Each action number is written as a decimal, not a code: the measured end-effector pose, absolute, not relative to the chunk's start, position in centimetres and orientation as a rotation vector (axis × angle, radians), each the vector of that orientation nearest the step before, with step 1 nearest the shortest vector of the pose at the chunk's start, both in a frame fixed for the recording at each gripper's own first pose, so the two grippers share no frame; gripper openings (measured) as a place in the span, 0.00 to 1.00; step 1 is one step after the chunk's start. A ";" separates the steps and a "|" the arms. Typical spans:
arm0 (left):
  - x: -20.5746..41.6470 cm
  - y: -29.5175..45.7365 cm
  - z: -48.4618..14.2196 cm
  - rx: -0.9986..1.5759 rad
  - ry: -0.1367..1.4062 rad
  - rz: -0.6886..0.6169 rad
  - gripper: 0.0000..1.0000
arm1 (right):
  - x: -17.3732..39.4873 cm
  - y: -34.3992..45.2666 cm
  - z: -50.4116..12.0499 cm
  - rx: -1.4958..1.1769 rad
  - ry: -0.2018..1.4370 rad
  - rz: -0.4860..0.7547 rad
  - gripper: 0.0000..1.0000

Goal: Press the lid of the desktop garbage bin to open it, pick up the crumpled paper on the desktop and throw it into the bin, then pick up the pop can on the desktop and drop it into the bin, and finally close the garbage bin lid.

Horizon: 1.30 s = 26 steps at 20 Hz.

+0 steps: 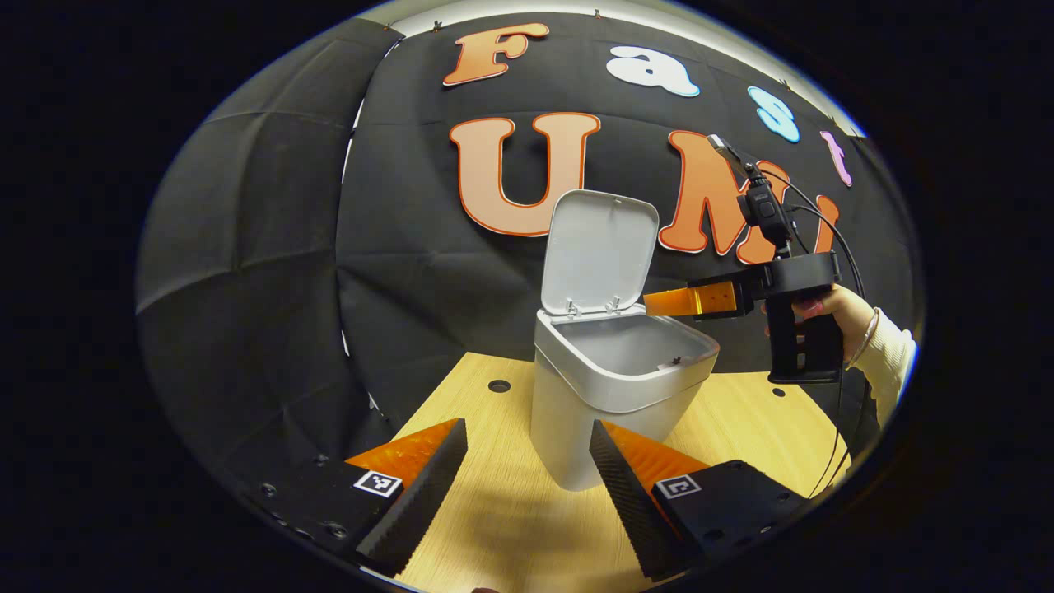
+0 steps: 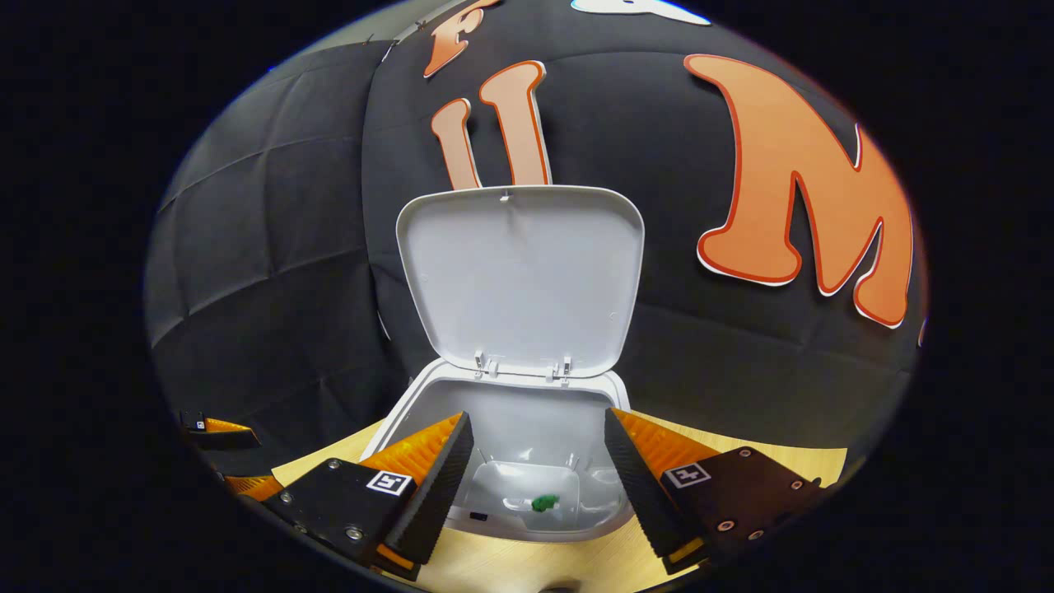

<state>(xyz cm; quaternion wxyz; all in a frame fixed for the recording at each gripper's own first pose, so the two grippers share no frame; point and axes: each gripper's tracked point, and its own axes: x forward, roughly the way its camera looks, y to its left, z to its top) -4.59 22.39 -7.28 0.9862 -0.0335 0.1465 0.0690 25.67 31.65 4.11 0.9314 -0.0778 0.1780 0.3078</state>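
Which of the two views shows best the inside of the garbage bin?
The right gripper view: its right tool is above the open bin and looks down to the bottom, where something small and green lies. The left gripper view shows the bin from the side, its lid upright, with just the upper inner wall.

Recording booth (black cloth wall, wooden table)

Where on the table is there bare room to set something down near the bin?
Bare wood lies in front of the bin, between the left claw fingers, and left of the bin toward the cloth wall. Right of the bin is crowded by the right claw.
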 end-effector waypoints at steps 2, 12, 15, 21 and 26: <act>-4.3 22.3 -7.1 -0.067 0.292 0.134 0.95 | 25.6 31.6 4.8 -0.140 0.353 0.633 0.95; -3.0 18.1 -6.7 -0.066 0.292 0.045 0.95 | 23.0 25.2 9.9 -0.128 0.239 0.574 0.95; -2.5 15.5 -6.7 -0.063 0.294 -0.002 0.95 | 21.9 21.3 11.8 -0.101 0.199 0.524 0.95; -1.9 9.3 -7.6 -0.061 0.319 -0.109 0.95 | 19.3 12.4 13.2 -0.080 0.144 0.386 0.95; -1.1 4.3 -9.4 -0.068 0.354 -0.190 0.95 | 17.0 5.4 11.8 -0.072 0.154 0.269 0.95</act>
